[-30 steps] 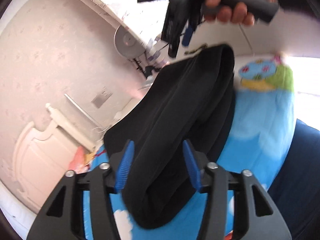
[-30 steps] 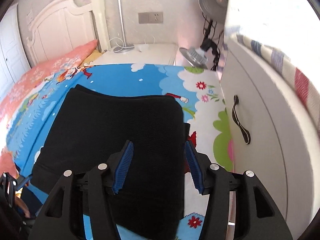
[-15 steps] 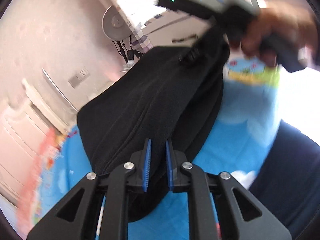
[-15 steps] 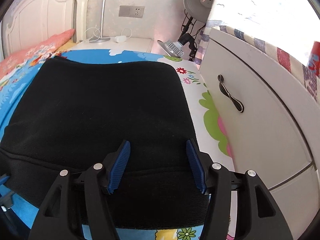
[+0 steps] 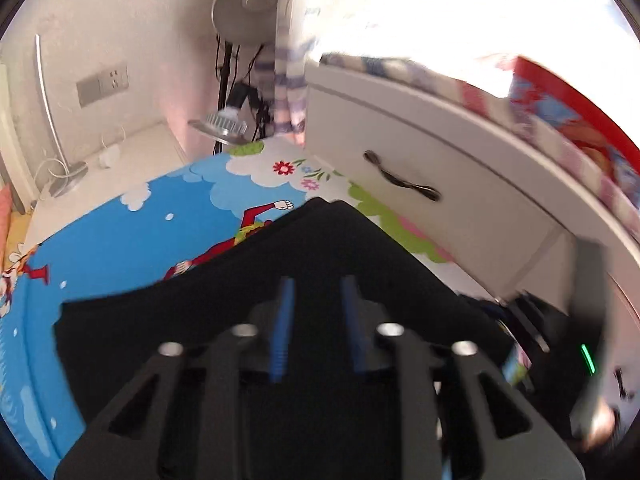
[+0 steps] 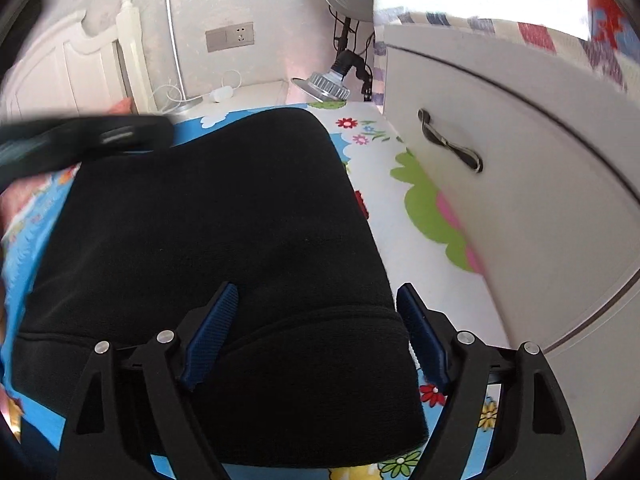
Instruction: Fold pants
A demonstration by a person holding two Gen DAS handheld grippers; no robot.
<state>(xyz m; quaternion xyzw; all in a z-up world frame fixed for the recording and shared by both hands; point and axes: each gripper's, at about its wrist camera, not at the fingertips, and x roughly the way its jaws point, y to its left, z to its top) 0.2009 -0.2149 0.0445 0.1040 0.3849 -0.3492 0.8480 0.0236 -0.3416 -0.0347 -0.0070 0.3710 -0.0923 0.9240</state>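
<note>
1. The black pants were hanging bunched in the air between the two hands a second ago; now they are lying as a flat, doubled rectangle on the cartoon-print bed sheet, just beside the white drawer front.
2. To me that is looking like one fold just laid down, with smoothing or another fold still to come.
3. The right tongs have just been opening and are standing wide, straddling the near right corner of the pants. Their pads are not pressing on the cloth.
4. The left tongs are sitting almost closed, with black cloth between the blue pads; they seem to be pinching the pants, though the view is blurring.
</note>
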